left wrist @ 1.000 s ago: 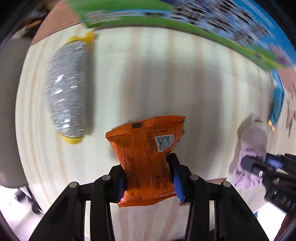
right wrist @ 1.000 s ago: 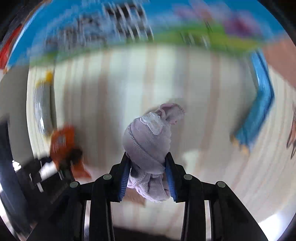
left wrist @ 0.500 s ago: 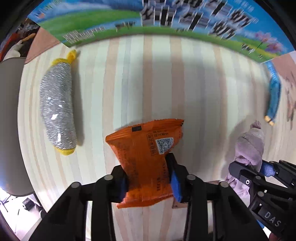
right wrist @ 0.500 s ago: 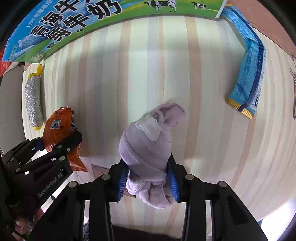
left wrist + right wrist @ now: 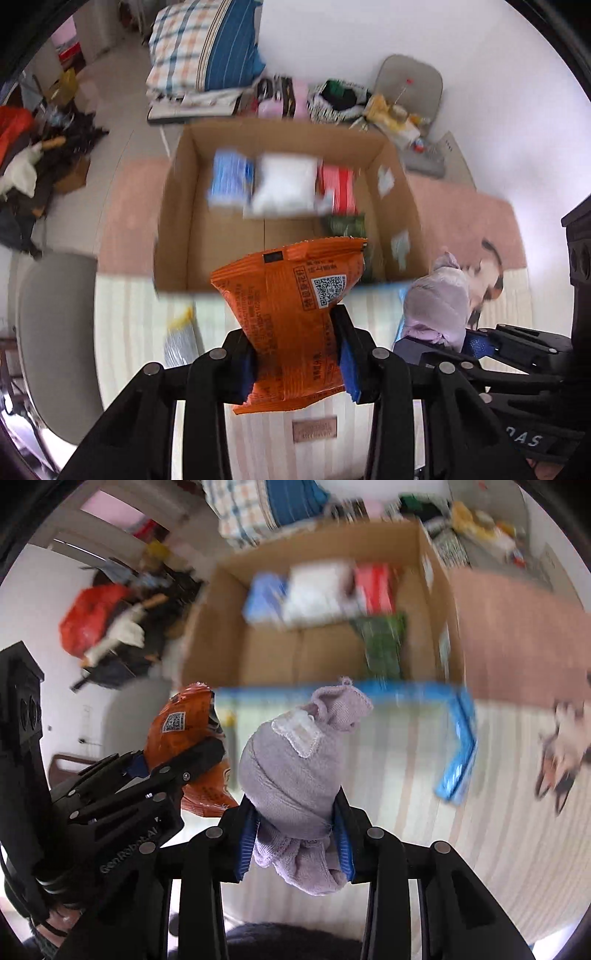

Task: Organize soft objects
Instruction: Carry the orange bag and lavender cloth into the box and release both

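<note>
A: Edges first. Striped table (image 5: 125, 332) ends at its far edge right where the cardboard box (image 5: 177, 206) begins; the box is open-topped and its near floor is bare cardboard.

B: Room to move?

A: Bare tabletop on the right in the right wrist view, apart from a blue packet (image 5: 458, 753) bent near the box corner. On the left a silver pouch (image 5: 181, 339) lies on the table beside the left gripper.

B: Counts?

A: One box. Inside it four blurred things: blue (image 5: 229, 181), white (image 5: 284, 184), red (image 5: 338, 188), green (image 5: 345, 225). Two grippers, one item each.

B: Grippers?

A: Left gripper (image 5: 295, 363) is pinched tight on the orange snack packet (image 5: 291, 317); blue pads squeeze its waist and the top flares out above the box's near wall. Right gripper (image 5: 297, 843) is clamped on the lilac sock bundle (image 5: 295, 775), jaws partway apart around the bulk and loose cloth hanging below the pads.

B: Where are they relative to each other?

A: Side by side, both lifted off the table, near the box's front edge.
</note>
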### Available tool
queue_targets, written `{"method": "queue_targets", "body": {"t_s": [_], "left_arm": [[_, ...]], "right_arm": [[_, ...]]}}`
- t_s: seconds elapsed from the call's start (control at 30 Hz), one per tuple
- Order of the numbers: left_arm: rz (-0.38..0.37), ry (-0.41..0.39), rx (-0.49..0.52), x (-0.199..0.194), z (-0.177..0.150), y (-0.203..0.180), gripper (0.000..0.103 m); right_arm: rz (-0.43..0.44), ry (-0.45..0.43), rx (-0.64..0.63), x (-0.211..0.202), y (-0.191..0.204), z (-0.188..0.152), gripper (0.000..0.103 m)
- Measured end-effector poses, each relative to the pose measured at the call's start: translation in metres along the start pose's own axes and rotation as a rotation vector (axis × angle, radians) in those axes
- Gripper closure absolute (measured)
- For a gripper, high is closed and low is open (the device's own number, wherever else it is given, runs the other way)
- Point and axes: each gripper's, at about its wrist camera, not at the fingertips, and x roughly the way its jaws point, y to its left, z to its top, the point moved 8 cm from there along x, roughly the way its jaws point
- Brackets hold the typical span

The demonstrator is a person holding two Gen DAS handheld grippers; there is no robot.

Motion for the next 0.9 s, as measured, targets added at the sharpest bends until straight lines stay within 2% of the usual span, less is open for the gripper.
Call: {"method": "queue_targets", "body": {"t_s": [0.07, 0.17, 0.3, 0.4, 0.67, 0.83, 0.9], "left_arm": [[0.002, -0.004, 0.003, 0.001, 0.023, 0.007, 0.069], [0.006, 0.021, -0.001, 0.017, 0.054, 0.016, 0.069], [-0.052, 0.157, -0.058, 0.068, 0.077, 0.031, 0.069], [-0.07, 0.243, -0.082, 0.106, 0.085, 0.04, 0.069], [-0.077, 0.442, -0.092, 0.192, 0.073, 0.046, 0.069], [-0.049, 0.509, -0.067, 0.224, 0.06, 0.048, 0.069], [-0.066, 0.525, -0.073, 0.23, 0.055, 0.045, 0.069]], "right_arm": [[-0.018, -0.038, -0.014, -0.008, 0.01, 0.031, 0.064], [-0.037, -0.063, -0.004, 0.004, 0.022, 0.068, 0.064], [-0.027, -0.053, 0.038, 0.024, 0.016, 0.109, 0.064], [-0.038, -0.021, 0.064, 0.057, 0.007, 0.133, 0.064], [-0.115, 0.116, 0.044, 0.148, -0.016, 0.148, 0.064], [-0.156, 0.186, 0.021, 0.185, -0.026, 0.144, 0.064], [-0.161, 0.202, 0.019, 0.193, -0.028, 0.143, 0.064]]}}
